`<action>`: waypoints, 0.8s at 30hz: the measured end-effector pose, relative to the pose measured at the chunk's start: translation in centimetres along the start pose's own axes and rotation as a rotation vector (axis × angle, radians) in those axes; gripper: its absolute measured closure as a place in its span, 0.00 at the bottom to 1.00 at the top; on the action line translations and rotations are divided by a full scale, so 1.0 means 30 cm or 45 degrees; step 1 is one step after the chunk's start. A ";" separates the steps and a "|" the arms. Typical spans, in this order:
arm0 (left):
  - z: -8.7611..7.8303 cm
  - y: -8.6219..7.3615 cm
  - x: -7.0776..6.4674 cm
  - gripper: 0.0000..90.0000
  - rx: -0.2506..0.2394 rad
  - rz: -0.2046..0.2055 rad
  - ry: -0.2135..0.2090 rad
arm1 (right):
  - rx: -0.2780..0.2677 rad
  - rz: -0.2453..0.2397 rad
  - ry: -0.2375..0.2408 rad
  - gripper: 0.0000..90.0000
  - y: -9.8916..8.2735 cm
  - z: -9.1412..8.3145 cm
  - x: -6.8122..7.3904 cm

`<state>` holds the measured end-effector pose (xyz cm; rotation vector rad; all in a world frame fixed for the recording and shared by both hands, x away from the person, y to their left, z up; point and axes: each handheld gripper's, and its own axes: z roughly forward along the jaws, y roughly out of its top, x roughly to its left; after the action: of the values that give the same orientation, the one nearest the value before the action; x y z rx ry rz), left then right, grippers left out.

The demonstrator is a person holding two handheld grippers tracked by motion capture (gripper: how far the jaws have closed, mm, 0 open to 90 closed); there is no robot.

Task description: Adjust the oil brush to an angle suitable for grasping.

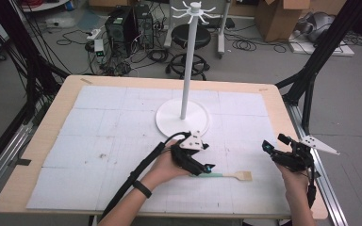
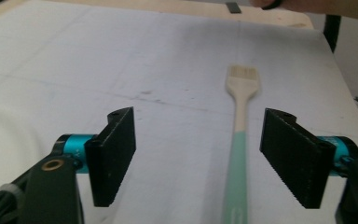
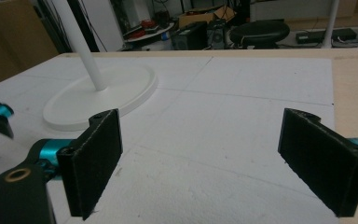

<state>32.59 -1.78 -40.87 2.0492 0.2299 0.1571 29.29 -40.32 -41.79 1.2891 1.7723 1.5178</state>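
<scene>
From the high view, the left gripper sits low over the white mat at the near middle of the table, right at the green end of the brush, which lies flat with its pale wooden head pointing toward the right gripper. What that angle hides, the left gripper view makes plain: the jaws stand wide apart, released, with the brush lying on the mat between them, nearer one pad, untouched by either. The right gripper view adds its own piece: its two black jaws are spread wide with bare mat between them, and beyond stands the white rack, pole rising from its round base. Up top, that rack's hooked crown shows.
</scene>
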 end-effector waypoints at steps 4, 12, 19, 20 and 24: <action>-0.141 -0.035 0.031 0.27 -0.051 -0.030 0.098 | 0.008 -0.001 0.005 0.14 -0.002 0.004 0.004; -0.391 -0.144 0.089 0.21 -0.151 -0.149 0.287 | 0.026 -0.030 0.039 0.14 -0.005 0.022 0.026; -0.563 -0.251 0.112 0.19 -0.150 -0.189 0.458 | 0.031 -0.034 0.049 0.14 -0.007 0.027 0.036; -0.589 -0.270 0.119 0.19 -0.138 -0.211 0.481 | 0.033 -0.033 0.050 0.14 -0.007 0.027 0.037; -0.658 -0.324 0.132 0.19 -0.180 -0.229 0.554 | 0.035 -0.024 0.056 0.14 -0.010 0.026 0.046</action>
<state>31.39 20.54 -40.17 1.8238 0.6510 0.4944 29.22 -38.73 -41.99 1.2576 1.8333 1.5274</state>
